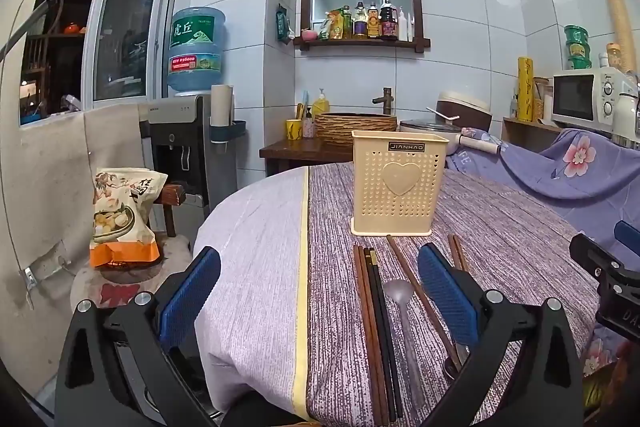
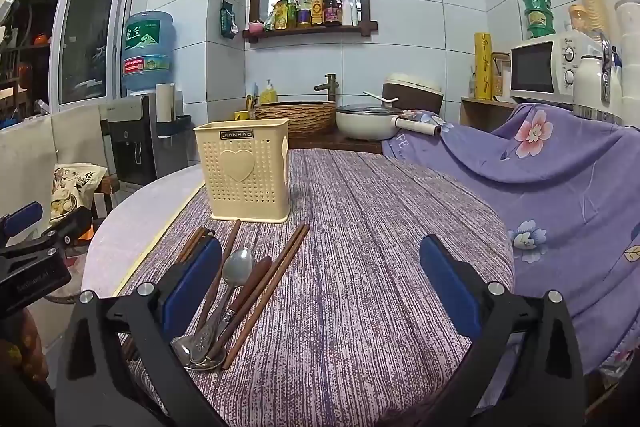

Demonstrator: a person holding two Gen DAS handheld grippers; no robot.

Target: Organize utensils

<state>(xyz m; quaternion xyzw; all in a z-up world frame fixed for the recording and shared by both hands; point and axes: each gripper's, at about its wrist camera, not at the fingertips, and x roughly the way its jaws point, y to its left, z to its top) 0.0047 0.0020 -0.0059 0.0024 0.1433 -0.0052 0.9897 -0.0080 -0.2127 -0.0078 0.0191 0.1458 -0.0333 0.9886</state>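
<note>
A cream perforated utensil holder (image 1: 397, 183) with a heart on its front stands upright on the purple-clothed table; it also shows in the right wrist view (image 2: 245, 171). In front of it lie several brown and black chopsticks (image 1: 374, 327) and a metal spoon (image 1: 400, 301). In the right wrist view the spoon (image 2: 237, 269), a second spoon's bowl (image 2: 200, 357) and chopsticks (image 2: 272, 287) lie together. My left gripper (image 1: 320, 291) is open and empty above the chopsticks. My right gripper (image 2: 320, 283) is open and empty, right of the utensils.
The table's left edge (image 1: 224, 219) drops to a stool with a snack bag (image 1: 122, 215). A floral purple cloth (image 2: 560, 179) covers furniture to the right. A basin, a pot (image 2: 366, 121), a water dispenser and a microwave (image 2: 548, 67) stand behind.
</note>
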